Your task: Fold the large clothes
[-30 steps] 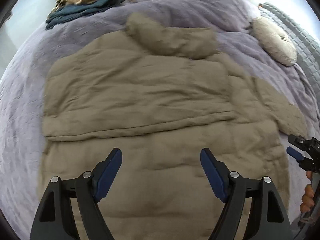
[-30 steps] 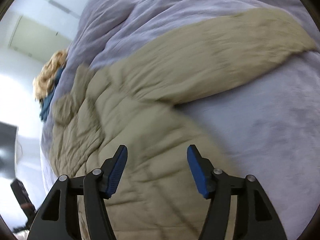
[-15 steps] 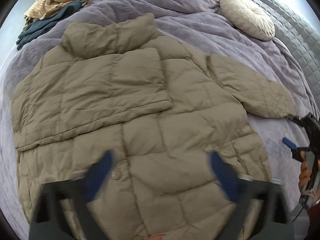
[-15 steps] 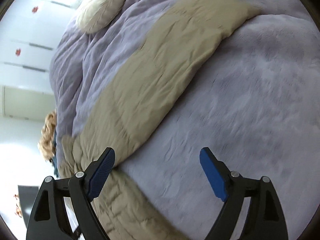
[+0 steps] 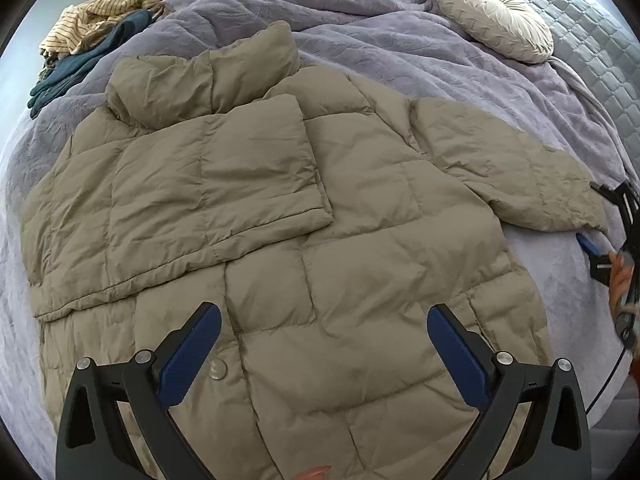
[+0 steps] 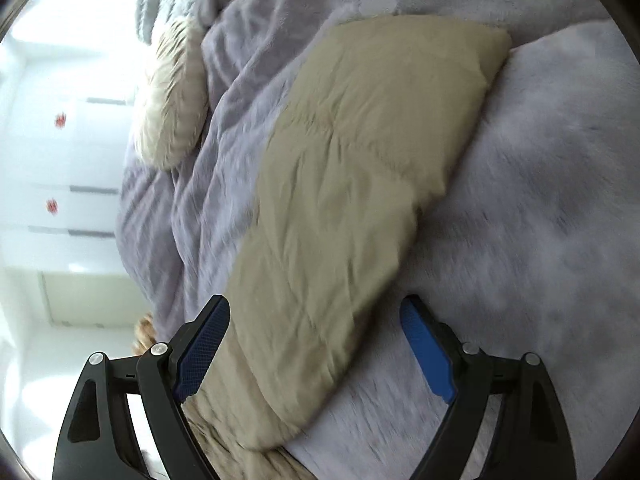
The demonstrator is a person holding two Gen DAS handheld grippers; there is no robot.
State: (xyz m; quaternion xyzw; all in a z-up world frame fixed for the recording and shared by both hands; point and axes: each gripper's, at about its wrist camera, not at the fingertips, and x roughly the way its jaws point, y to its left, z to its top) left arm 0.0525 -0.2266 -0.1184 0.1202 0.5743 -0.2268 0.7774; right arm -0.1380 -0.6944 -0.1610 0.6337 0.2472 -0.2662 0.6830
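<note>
A large khaki puffer jacket (image 5: 320,240) lies flat on a lilac blanket (image 5: 400,48). One sleeve is folded across its chest (image 5: 208,184); the other sleeve (image 5: 512,168) stretches out to the right. My left gripper (image 5: 324,344) hovers over the jacket's lower part, open, with nothing between its blue pads. My right gripper (image 6: 314,344) hangs above the outstretched sleeve (image 6: 352,184), open and empty. In the left wrist view the right gripper (image 5: 600,224) shows at the sleeve's cuff, held by a hand (image 5: 620,276).
A round cream cushion (image 5: 492,20) rests near the grey quilted headboard (image 5: 600,60). A heap of striped and dark teal clothes (image 5: 96,40) sits at the far left of the bed. White cupboard doors (image 6: 60,160) stand beyond the bed.
Both grippers have opened wider. The left one slid sideways over the jacket. The right one rolled and travelled along the outstretched sleeve toward its cuff.
</note>
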